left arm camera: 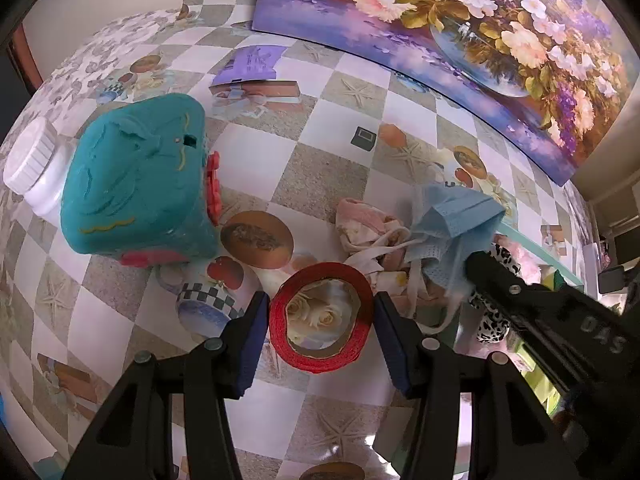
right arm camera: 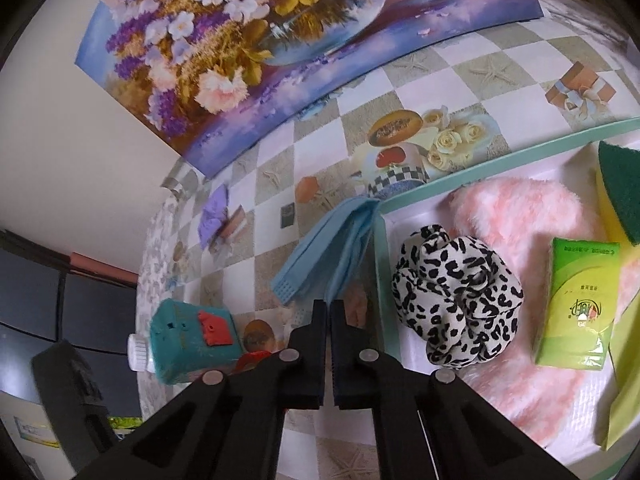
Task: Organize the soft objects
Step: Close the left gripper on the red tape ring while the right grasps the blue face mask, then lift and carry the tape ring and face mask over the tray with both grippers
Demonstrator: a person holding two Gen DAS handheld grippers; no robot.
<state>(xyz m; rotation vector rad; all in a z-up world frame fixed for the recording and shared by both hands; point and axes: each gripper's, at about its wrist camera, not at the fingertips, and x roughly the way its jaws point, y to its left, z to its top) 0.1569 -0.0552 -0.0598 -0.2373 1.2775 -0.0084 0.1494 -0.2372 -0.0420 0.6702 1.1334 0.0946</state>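
Observation:
A red tape roll (left arm camera: 280,320) rests on the checked tablecloth, and my left gripper (left arm camera: 322,320) is shut on it, one blue pad against each side. My right gripper (right arm camera: 330,306) is shut on the lower edge of a light blue face mask (right arm camera: 328,240), just left of the tray's corner. In the left wrist view, that right gripper (left arm camera: 474,266) comes in from the right with the mask (left arm camera: 452,216) bunched at its tip. A pale pink cloth with white straps (left arm camera: 368,224) lies beside the mask. The teal-rimmed tray (right arm camera: 480,164) holds a leopard-print scrunchie (right arm camera: 456,300) and a pink fluffy piece (right arm camera: 520,216).
A teal toy camera (left arm camera: 136,176) and a white-capped bottle (left arm camera: 32,164) lie at the left. A flower painting (left arm camera: 480,40) leans along the back. The tray also holds a green tissue pack (right arm camera: 576,304) and a yellow-green sponge (right arm camera: 620,192).

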